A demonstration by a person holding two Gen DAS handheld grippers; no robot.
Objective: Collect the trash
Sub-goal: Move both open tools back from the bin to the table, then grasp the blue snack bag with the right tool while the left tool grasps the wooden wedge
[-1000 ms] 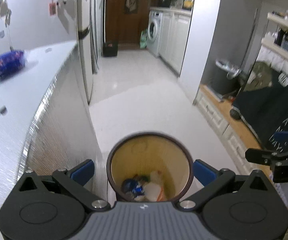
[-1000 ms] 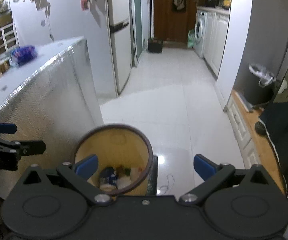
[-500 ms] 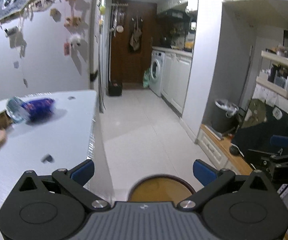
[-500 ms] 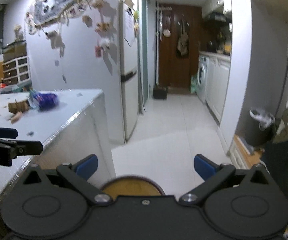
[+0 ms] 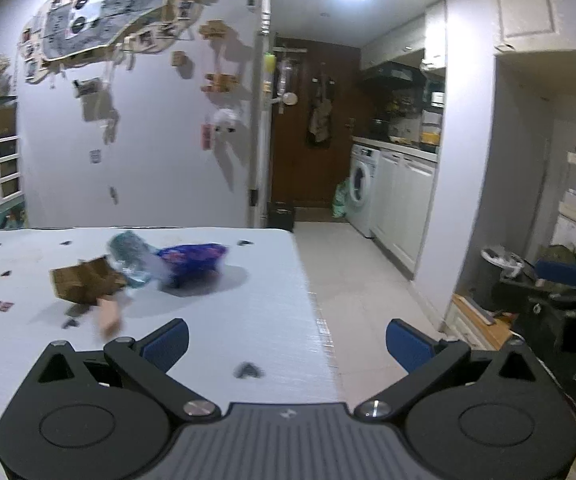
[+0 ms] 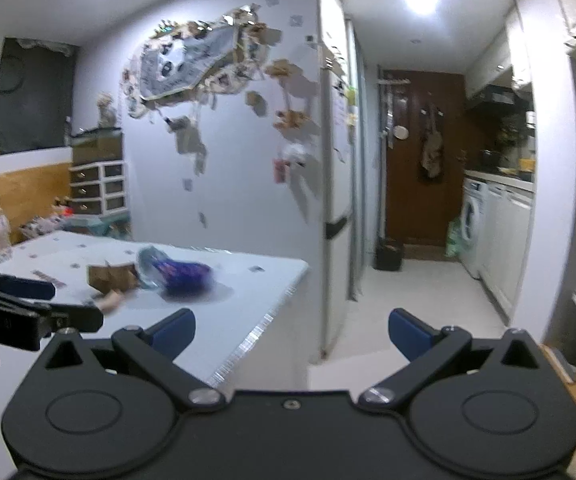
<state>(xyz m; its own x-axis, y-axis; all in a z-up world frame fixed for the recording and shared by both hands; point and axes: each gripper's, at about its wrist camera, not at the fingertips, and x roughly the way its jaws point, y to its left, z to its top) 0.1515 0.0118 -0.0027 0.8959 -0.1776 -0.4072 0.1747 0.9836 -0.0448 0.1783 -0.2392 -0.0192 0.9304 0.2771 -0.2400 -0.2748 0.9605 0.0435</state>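
- Blue pads spread wide on the left gripper [image 5: 286, 345], nothing between them; it hangs over the near part of the white table [image 5: 247, 300].
- Ahead of it and off to its left, the trash sits in a loose cluster on the tabletop: a crumpled blue wrapper [image 5: 191, 258], blurred, farthest toward the table's far edge.
- Touching that wrapper on its left is a clear crushed plastic bottle [image 5: 129, 256], also blurred; its exact outline is hard to make out.
- Left of the bottle, a torn piece of brown cardboard [image 5: 83, 284], and just nearer the gripper a small pale scrap [image 5: 108, 316].
- A small dark mark [image 5: 247, 370] lies on the table right in front of the gripper, between its fingers in the view.
- Over to the right gripper [image 6: 290, 330]: open wide as well, empty, held beyond the table's right edge, over the floor side.
- From its camera the same cluster shows ahead and to the left, and the left gripper's dark fingers poke in from the left edge.
- Past both grippers, a corridor runs to a brown door [image 6: 420, 160], with a washing machine [image 5: 362, 190] along the right-hand cabinets.
- Far right of the left gripper, low by the wall, a lined waste bin [image 5: 502, 270] stands on the floor.
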